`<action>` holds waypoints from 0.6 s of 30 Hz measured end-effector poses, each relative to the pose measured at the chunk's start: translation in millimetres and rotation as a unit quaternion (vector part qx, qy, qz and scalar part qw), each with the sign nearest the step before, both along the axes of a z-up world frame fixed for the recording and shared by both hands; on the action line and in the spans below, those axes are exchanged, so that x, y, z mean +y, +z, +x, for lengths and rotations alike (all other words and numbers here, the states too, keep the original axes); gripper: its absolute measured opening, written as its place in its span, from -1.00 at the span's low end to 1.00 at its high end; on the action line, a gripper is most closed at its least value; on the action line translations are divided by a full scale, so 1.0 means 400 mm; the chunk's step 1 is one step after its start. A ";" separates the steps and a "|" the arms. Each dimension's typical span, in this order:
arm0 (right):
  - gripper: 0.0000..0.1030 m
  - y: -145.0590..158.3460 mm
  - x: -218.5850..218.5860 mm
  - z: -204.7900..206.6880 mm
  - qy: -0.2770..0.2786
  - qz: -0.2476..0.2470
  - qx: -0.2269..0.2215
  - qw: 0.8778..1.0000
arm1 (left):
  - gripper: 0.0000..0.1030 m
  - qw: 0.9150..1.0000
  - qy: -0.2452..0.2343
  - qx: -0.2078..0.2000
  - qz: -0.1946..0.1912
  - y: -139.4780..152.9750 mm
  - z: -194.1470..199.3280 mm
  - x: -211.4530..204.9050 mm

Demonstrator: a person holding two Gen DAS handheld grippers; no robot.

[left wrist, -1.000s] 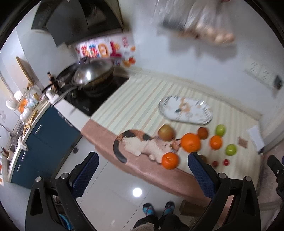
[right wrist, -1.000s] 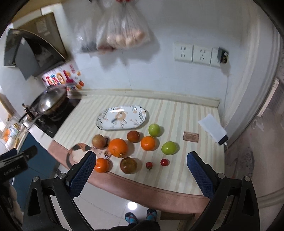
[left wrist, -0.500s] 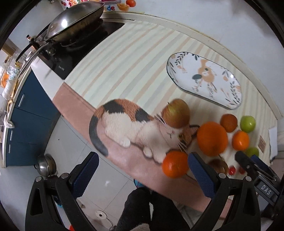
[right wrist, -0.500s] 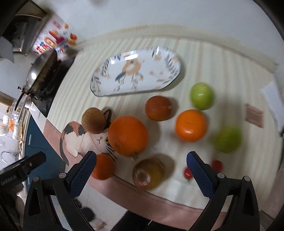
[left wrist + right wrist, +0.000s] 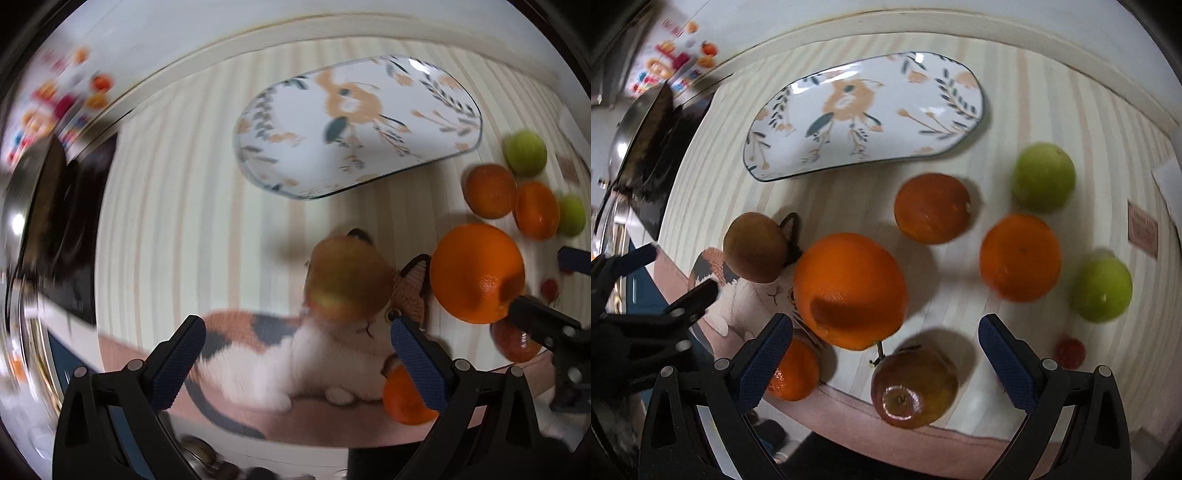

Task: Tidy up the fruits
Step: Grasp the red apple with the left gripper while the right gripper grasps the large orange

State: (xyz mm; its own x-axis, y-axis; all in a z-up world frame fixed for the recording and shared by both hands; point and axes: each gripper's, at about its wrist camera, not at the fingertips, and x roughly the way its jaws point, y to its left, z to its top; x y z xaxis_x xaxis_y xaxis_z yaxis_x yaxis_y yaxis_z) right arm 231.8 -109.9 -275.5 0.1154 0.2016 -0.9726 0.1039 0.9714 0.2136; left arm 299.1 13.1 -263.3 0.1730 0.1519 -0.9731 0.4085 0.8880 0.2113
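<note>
An oval floral plate lies bare at the back of the striped counter. In front of it sit a large orange, smaller oranges, two green fruits, a brownish apple, a reddish apple and a small red fruit. My left gripper is open, just short of the brownish apple. My right gripper is open above the large orange and the reddish apple.
A cat picture is printed on the counter's pink front edge. A wok and black stove stand at the left. A small brown card lies at the right. The floor lies below the counter edge.
Both grippers have come down and forward toward the fruit, which now looks much larger. The fruits and plate have not moved.
</note>
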 end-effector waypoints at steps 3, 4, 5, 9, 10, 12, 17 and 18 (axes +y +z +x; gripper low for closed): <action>0.99 -0.009 -0.008 -0.012 -0.037 0.001 0.013 0.999 | 0.99 0.998 -0.058 0.001 0.006 -0.026 0.018 -0.036; 0.99 -0.010 -0.010 -0.015 -0.047 0.004 0.015 0.999 | 0.99 0.997 -0.078 0.003 0.006 -0.036 0.022 -0.048; 0.99 -0.010 -0.010 -0.019 -0.060 0.004 0.017 0.998 | 0.98 0.996 -0.090 0.005 0.004 -0.043 0.025 -0.059; 0.99 -0.003 -0.014 -0.029 -0.105 0.017 0.020 0.994 | 0.49 0.992 -0.120 0.029 -0.005 -0.090 0.042 -0.076; 0.99 -0.001 -0.015 -0.029 -0.113 0.018 0.020 0.993 | 0.48 0.992 -0.118 0.036 -0.015 -0.097 0.045 -0.074; 0.99 0.000 -0.015 -0.025 -0.123 0.016 0.023 0.992 | 0.26 0.992 -0.104 0.046 -0.044 -0.102 0.056 -0.062; 0.99 -0.009 -0.014 0.001 -0.146 0.031 0.037 0.988 | 0.18 0.992 -0.024 0.067 -0.103 -0.088 0.104 0.010; 0.99 -0.013 -0.013 0.005 -0.149 0.033 0.039 0.988 | 0.19 0.991 -0.007 0.072 -0.115 -0.088 0.116 0.027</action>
State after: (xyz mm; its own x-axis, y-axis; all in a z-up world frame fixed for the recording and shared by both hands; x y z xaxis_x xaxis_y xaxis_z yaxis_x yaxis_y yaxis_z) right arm 233.9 -114.9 -280.5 0.1035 0.2328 -0.9670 0.4012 0.8798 0.2548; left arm 345.4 23.8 -298.4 0.0303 -0.0792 -0.9964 0.4330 0.8995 -0.0583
